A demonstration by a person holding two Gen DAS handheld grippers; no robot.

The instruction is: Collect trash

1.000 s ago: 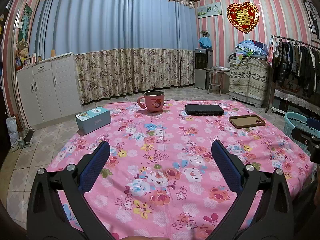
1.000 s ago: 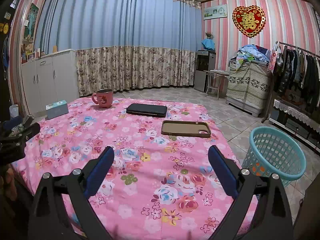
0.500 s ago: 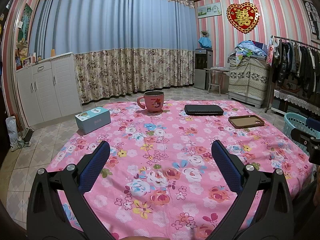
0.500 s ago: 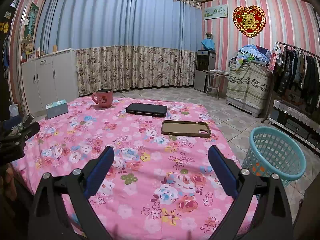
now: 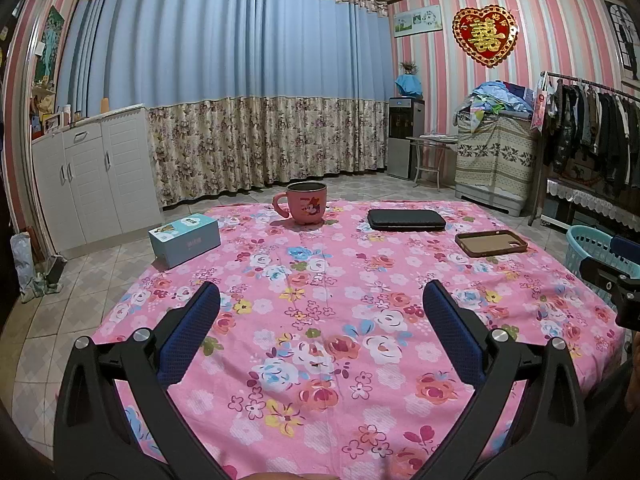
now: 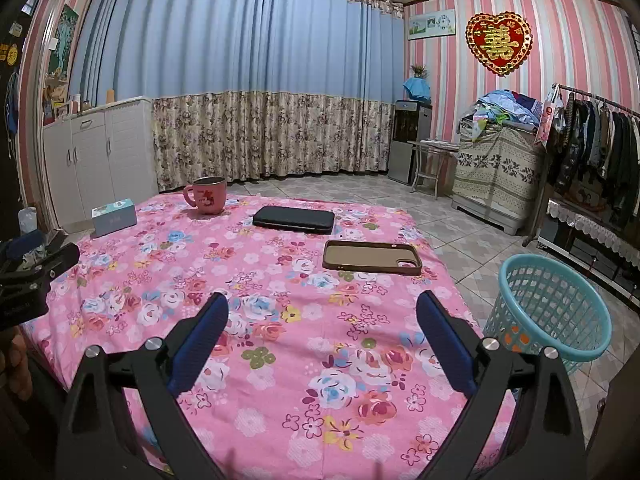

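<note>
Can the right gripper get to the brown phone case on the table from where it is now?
Probably yes. The right gripper is open and holds nothing, and the phone case lies flat ahead of it, slightly to the right. Only bare flowered tablecloth lies between them; the black case sits farther back.

The surface carries one pink cartoon-printed mug [image 5: 306, 203], one light-blue cardboard box [image 5: 185, 239], one flat black zippered case [image 5: 406, 220] and one brown phone case [image 5: 491, 243]; one turquoise plastic mesh basket [image 6: 552, 308] stands on the floor.
</note>
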